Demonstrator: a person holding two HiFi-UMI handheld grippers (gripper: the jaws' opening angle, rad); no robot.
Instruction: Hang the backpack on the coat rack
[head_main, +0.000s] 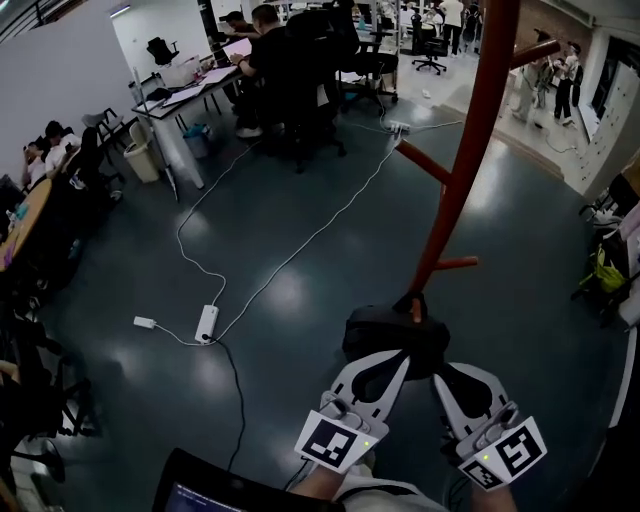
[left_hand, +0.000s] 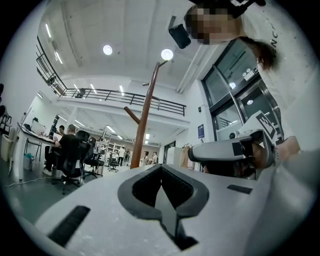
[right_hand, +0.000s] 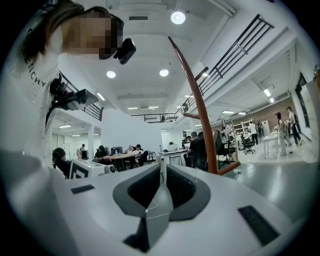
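Dark office floor (head_main: 300, 250): the backpack (head_main: 385, 335) lay at the coat rack (head_main: 470, 130) foot. My left gripper (head_main: 400, 362) and right gripper (head_main: 441, 370) were closed, empty. Pickup was pending, I judged: open, then grasp it.

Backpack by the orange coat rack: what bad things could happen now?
1. The backpack seems to be caught on only one short, low peg of the coat rack. I cannot tell how firmly, so it might slip off.
2. The left gripper and right gripper are shut, empty and right beside it. A bump could knock it loose.
3. A white cable runs across the floor and could trip someone.
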